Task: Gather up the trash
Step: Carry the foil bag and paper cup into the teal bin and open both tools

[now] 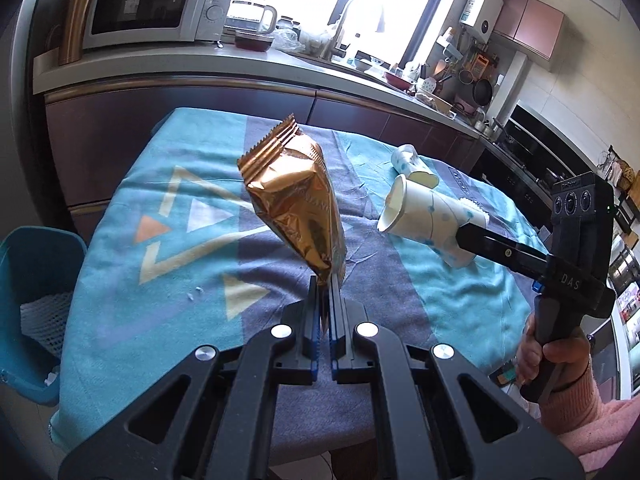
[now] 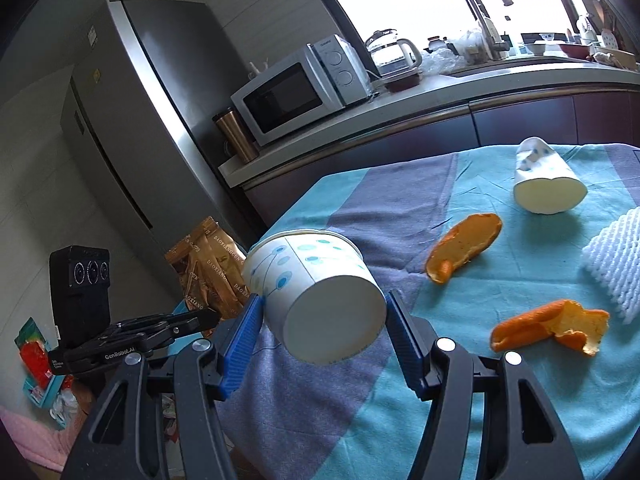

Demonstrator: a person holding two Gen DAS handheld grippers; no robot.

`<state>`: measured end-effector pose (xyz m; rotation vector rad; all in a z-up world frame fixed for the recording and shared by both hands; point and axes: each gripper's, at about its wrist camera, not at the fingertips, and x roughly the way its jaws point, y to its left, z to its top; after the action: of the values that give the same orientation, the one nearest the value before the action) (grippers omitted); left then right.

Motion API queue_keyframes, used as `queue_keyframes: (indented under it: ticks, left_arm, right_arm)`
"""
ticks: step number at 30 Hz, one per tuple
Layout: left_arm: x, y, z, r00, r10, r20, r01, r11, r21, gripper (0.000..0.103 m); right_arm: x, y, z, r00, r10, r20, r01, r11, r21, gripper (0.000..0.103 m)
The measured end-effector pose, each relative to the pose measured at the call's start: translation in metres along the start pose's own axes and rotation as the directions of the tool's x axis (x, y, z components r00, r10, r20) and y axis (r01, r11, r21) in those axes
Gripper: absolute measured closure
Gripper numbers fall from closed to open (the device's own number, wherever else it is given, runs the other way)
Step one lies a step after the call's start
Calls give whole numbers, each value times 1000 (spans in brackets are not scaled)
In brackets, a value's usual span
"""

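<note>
My left gripper (image 1: 325,280) is shut on the bottom corner of a gold foil snack wrapper (image 1: 294,200), which stands up above the cloth-covered table (image 1: 168,184). The wrapper also shows in the right wrist view (image 2: 208,268). My right gripper (image 2: 322,300) is shut on a white paper cup with blue dots (image 2: 316,288), held on its side above the table; it also shows in the left wrist view (image 1: 428,220). A second, crushed paper cup (image 2: 548,180) lies on the cloth farther back. Two orange peels (image 2: 464,250) (image 2: 552,330) lie on the cloth to the right.
A blue trash bin (image 1: 32,304) with white foam netting inside stands left of the table. A white foam net (image 2: 614,260) lies at the table's right edge. A counter with a microwave (image 1: 156,6) and kettle runs behind. A fridge (image 2: 132,128) stands at left.
</note>
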<state>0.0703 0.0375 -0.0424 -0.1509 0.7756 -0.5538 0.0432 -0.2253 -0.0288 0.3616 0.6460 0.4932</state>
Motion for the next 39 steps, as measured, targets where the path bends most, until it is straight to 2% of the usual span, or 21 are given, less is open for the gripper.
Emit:
queue_keyframes:
  ticks: [13, 23, 29, 39]
  left_arm:
    - [-41, 31, -8, 994, 90, 56, -87, 995, -50, 99]
    - [-68, 61, -18, 986, 149, 80, -141, 985, -102, 99]
    - [-91, 84, -21, 974, 197, 110, -180, 973, -147, 99]
    - [-127, 131, -25, 944, 294, 148, -257, 939, -227, 99]
  right_arm:
    - [41, 42, 2, 993, 96, -75, -101, 992, -72, 44]
    - [64, 65, 4, 984, 135, -116, -145, 986, -87, 44]
    - [76, 82, 11, 978, 161, -129, -176, 979, -108, 44]
    - [110, 120, 17, 959, 213, -185, -243, 957, -156, 44]
